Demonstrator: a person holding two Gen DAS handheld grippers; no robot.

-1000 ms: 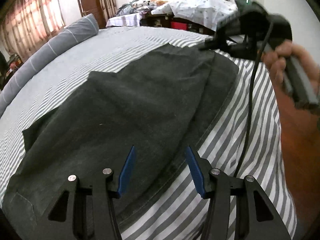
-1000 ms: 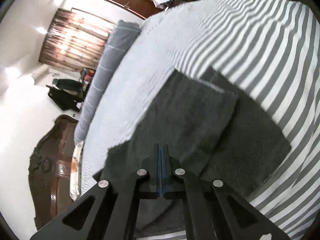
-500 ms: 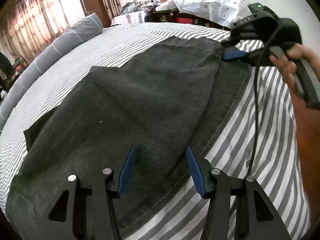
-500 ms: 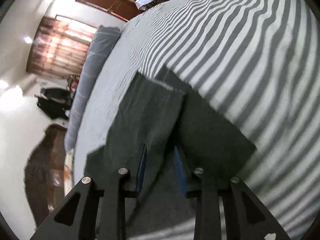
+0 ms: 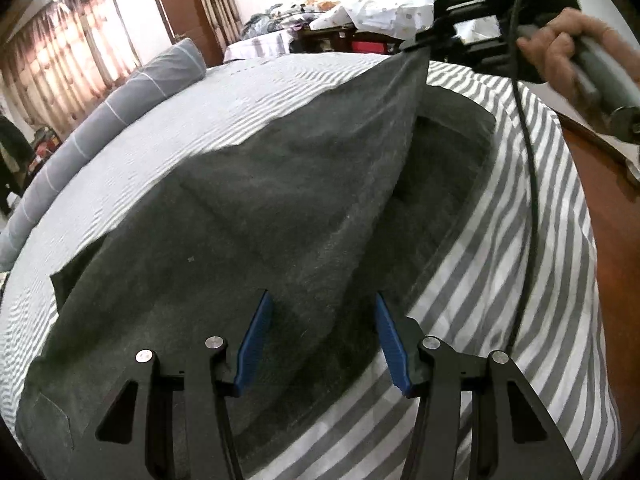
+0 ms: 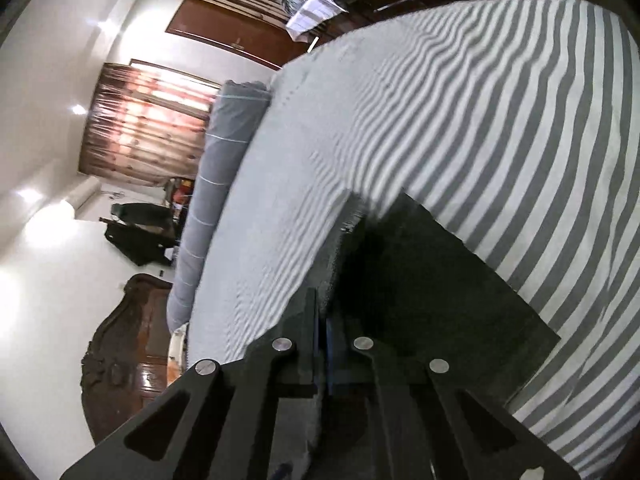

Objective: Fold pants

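Pants (image 5: pixel 248 216) of dark grey cloth are lying spread across the striped bedsheet (image 5: pixel 500 264), which serves here as the landmark. Most of the garment is resting flat on the sheet; one leg end is being held up off it, so that the cloth is rising in a taut ridge from the sheet to the right gripper (image 5: pixel 416 42). The jaws of that gripper have just been closing and are now pressed together on the hem, with the cloth pinched between them; the same pinch is showing in the right wrist view, where the right gripper (image 6: pixel 322 320) is nipping a raised fold above the lower leg lying flat on the sheet. A hand (image 5: pixel 568 46) is gripping the handle of this tool above the sheet's near edge, and a black cable (image 5: pixel 528 184) is hanging from it down across the stripes. The left gripper (image 5: pixel 320 336) is hovering over the waist end of the pants, jaws spread, its blue pads (image 5: pixel 256 344) standing apart above the cloth and gripping nothing. A grey bolster (image 5: pixel 100 128) is lying along the far side of the sheet.
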